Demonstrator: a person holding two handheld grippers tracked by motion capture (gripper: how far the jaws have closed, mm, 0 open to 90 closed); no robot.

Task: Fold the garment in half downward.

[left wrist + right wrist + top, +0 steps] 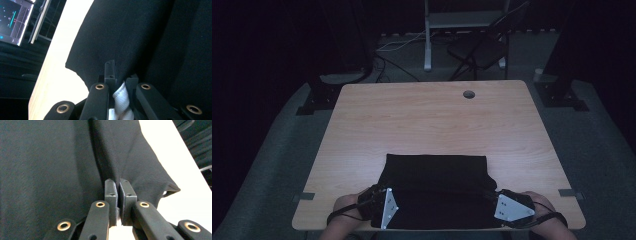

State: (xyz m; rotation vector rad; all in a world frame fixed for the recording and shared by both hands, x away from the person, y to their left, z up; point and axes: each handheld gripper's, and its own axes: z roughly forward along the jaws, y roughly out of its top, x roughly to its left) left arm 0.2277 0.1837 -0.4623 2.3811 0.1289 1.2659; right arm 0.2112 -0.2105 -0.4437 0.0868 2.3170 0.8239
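High view: a black garment, partly folded, lies at the lower middle of the frame on the near part of the counter. The left hand-held gripper sits at its lower-left corner and the right hand-held gripper at its lower-right corner. To do this fold well, I judge both corners should rise together and travel evenly toward the top of the frame, keeping the near edge taut. The far half of the counter is bare apart from a cable hole; a folding chair stands well beyond it, out of the way.

Left gripper view: the jaws are clamped on the black cloth, with a white label pinched between them at the lower middle. A screen glows at the upper left, off the counter.

Right gripper view: the jaws are pressed together on a seam fold of the cloth at centre; the sleeve edge hangs loose at right and could droop.
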